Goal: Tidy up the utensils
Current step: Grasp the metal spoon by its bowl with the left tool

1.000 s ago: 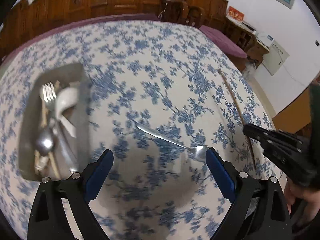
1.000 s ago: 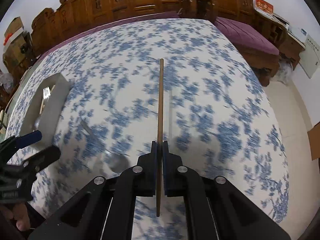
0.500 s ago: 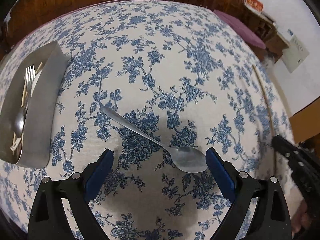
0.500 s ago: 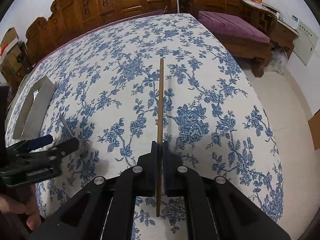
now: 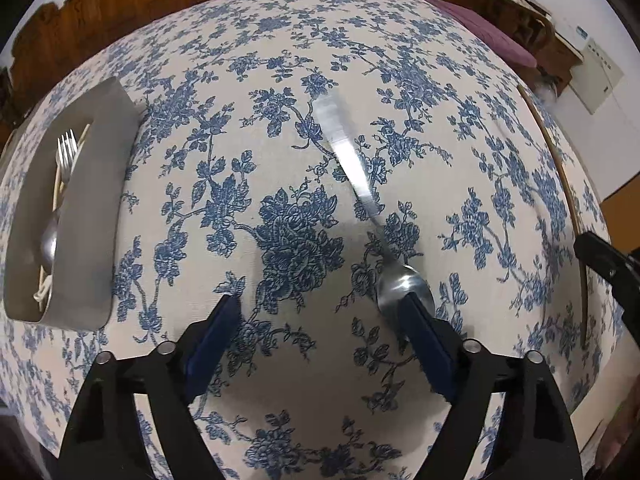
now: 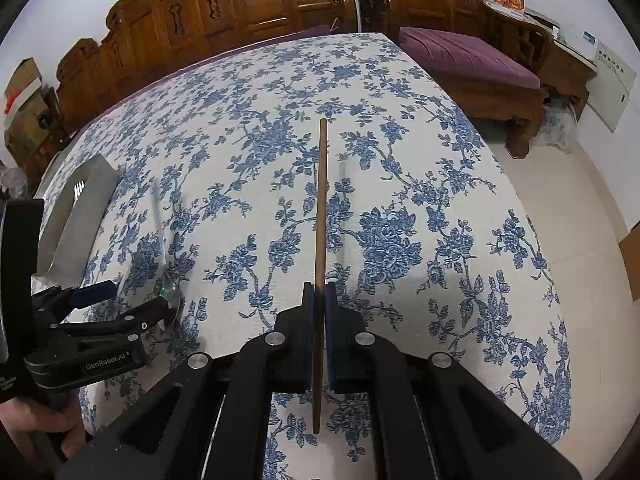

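Note:
A metal spoon lies on the blue-flowered tablecloth, bowl toward me, handle pointing away. My left gripper is open just above the cloth; its right finger covers the edge of the spoon's bowl. The spoon also shows in the right wrist view, beside the left gripper. My right gripper is shut on a brown wooden chopstick, held above the table and pointing away. The chopstick and the right gripper show at the right edge of the left wrist view.
A grey metal tray at the left holds forks, a spoon and chopsticks; it also shows in the right wrist view. The table's right edge drops to the floor. Carved wooden benches with a purple cushion stand behind.
My left gripper has come lower and closer to the spoon, so the bowl now sits at its right finger. The right gripper still holds the chopstick, almost unmoved.

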A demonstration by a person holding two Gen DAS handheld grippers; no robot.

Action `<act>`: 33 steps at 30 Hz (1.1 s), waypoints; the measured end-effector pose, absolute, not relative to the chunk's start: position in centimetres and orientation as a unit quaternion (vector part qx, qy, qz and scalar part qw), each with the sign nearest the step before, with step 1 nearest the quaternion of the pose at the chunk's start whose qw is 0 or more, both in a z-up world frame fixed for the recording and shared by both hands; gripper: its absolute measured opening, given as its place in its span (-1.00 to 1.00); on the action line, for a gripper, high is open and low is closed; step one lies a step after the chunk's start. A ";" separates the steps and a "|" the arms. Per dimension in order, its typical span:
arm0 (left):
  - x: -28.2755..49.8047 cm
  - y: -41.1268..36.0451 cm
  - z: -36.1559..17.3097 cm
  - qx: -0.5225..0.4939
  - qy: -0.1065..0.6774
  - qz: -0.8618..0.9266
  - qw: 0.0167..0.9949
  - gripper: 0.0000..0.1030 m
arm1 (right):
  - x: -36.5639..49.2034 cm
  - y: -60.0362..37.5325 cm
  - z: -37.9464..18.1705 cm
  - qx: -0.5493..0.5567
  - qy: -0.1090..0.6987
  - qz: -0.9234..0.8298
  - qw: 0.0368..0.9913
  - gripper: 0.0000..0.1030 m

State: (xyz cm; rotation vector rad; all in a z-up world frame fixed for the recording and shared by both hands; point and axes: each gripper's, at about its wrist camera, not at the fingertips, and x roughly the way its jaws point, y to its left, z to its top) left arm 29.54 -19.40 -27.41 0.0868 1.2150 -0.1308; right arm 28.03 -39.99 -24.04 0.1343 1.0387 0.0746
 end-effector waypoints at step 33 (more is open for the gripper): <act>28.7 -21.3 -26.5 0.072 0.560 -0.138 0.814 -0.48 | 27.7 -40.5 -24.5 0.068 0.493 0.031 0.867 -0.88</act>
